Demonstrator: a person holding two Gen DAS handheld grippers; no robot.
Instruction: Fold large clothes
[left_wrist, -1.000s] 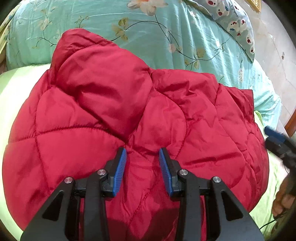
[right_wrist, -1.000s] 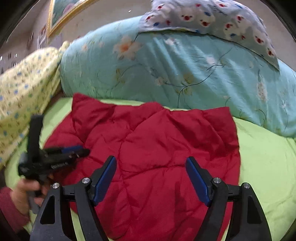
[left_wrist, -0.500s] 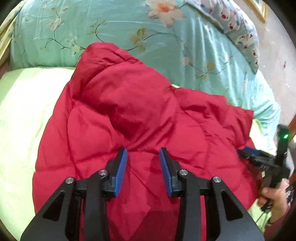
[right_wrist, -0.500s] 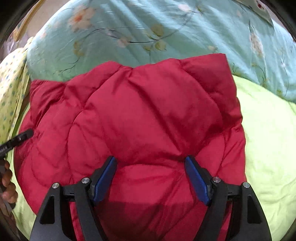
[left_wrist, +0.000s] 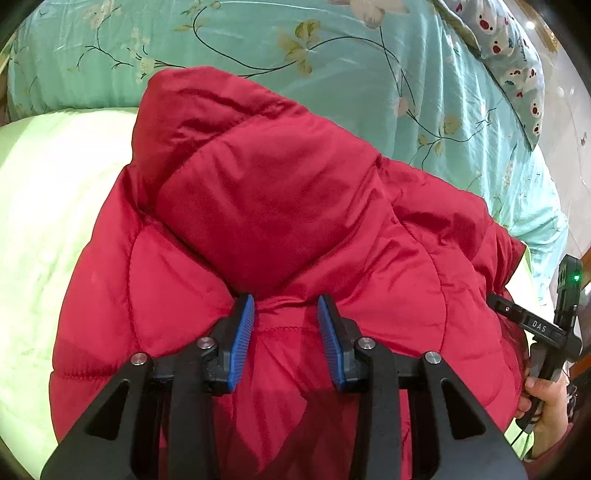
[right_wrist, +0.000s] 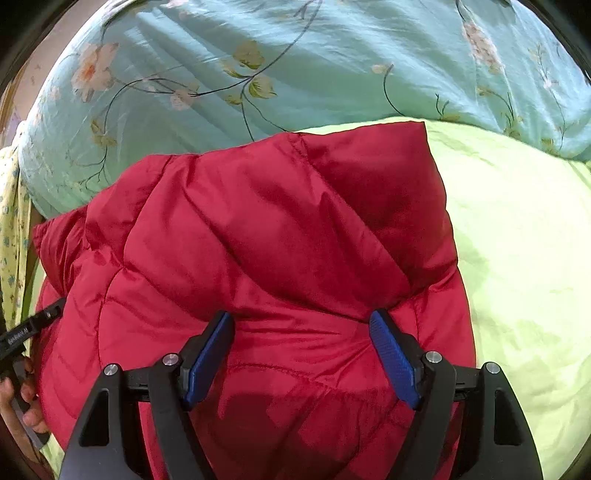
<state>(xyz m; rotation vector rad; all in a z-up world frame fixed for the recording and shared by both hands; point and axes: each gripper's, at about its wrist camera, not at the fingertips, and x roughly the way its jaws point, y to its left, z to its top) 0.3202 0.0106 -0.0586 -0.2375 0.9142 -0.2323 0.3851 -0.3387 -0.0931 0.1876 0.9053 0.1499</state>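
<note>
A red quilted puffer jacket (left_wrist: 258, 229) lies folded on a light green bedsheet (left_wrist: 44, 206); it also fills the right wrist view (right_wrist: 258, 240). My left gripper (left_wrist: 286, 306) is open and hovers low over the jacket's near part, its blue pads either side of a seam. My right gripper (right_wrist: 301, 321) is open wide over the jacket's near right part, nothing between its pads. The right gripper's body shows at the right edge of the left wrist view (left_wrist: 535, 325).
A teal floral duvet (left_wrist: 295, 55) is bunched behind the jacket, also in the right wrist view (right_wrist: 295, 66). A pillow with a red and white print (left_wrist: 517, 62) lies on it. A yellow dotted cloth (right_wrist: 13, 221) hangs at the left.
Both grippers have moved in closer and lower over the jacket, which now fills more of each view. Both stay open. The jacket has not shifted.
</note>
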